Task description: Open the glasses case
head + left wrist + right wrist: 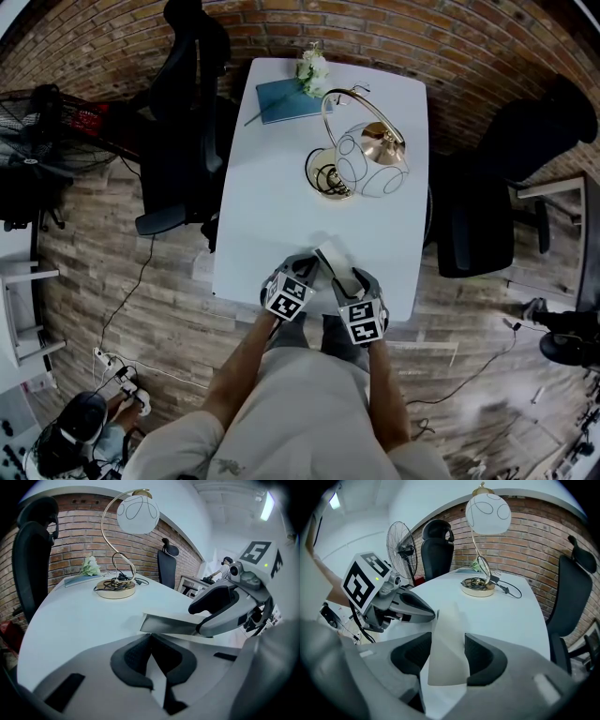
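A pale grey glasses case (335,263) lies at the near edge of the white table (272,206), between my two grippers. In the right gripper view the case (445,667) fills the gap between the dark pads, and my right gripper (447,639) is shut on it. From the left gripper view that gripper (213,616) clamps the far end of the case (173,624). My left gripper (150,635) is shut, its pads meeting right at the case's near end. Nothing shows between them. In the head view the left gripper (309,262) sits to the left of the case and the right gripper (352,279) over it.
A gold lamp (366,155) with a white globe stands mid-table with its cord. A blue book (286,98) and white flowers (312,70) lie at the far end. Black office chairs (183,112) (487,216) flank the table. A fan (37,131) stands at the left.
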